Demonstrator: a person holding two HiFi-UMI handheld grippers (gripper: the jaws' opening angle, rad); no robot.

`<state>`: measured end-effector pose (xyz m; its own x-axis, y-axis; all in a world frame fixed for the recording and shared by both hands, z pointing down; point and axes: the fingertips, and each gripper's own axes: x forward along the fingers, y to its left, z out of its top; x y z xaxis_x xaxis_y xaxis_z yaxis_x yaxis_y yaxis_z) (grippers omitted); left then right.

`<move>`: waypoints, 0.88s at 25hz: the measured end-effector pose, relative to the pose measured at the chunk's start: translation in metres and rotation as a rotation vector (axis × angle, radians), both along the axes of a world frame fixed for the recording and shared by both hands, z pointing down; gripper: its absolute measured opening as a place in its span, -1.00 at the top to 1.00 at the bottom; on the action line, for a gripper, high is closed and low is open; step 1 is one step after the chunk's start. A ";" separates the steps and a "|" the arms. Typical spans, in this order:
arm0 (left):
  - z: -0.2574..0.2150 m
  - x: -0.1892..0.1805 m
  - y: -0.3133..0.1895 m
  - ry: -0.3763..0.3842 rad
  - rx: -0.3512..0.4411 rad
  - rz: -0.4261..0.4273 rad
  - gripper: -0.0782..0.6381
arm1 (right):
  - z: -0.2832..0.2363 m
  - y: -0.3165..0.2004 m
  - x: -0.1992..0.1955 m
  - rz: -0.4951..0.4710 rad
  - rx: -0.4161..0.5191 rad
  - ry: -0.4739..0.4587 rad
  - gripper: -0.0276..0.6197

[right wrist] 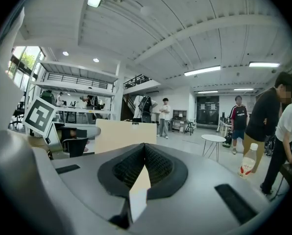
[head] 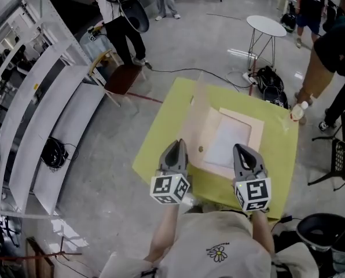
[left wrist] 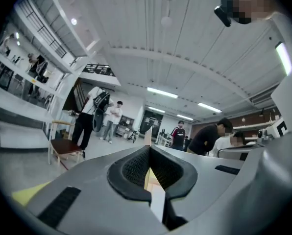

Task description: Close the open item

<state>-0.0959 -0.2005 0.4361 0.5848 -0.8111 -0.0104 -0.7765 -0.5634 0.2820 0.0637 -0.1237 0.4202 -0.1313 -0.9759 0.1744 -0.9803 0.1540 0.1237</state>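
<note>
Both empty claws, left gripper and right gripper, sit pinched closed mid-frame; best to nudge the upright lid gently rightward over the box.

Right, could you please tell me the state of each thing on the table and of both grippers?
Cardboard box: open, lid standing up on its left side.
Bottle: upright, capped.
Left gripper: shut, nothing between the jaws.
Right gripper: shut, nothing between the jaws.

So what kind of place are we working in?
Probably a big open workshop or lab hall: bare concrete floor, a railed mezzanine and a high strip-lit ceiling.
</note>
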 end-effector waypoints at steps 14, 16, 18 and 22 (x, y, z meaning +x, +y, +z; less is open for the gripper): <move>-0.018 0.112 0.042 -0.191 0.249 0.322 0.74 | 0.061 0.048 0.084 0.251 -0.173 0.007 0.88; -0.019 0.120 0.043 -0.197 0.259 0.347 0.74 | 0.084 0.055 0.096 0.280 -0.230 0.018 0.88; -0.017 0.129 0.046 -0.206 0.270 0.372 0.74 | 0.105 0.062 0.108 0.301 -0.289 0.024 0.88; -0.012 0.152 0.055 -0.216 0.296 0.437 0.74 | 0.144 0.076 0.131 0.344 -0.382 0.021 0.88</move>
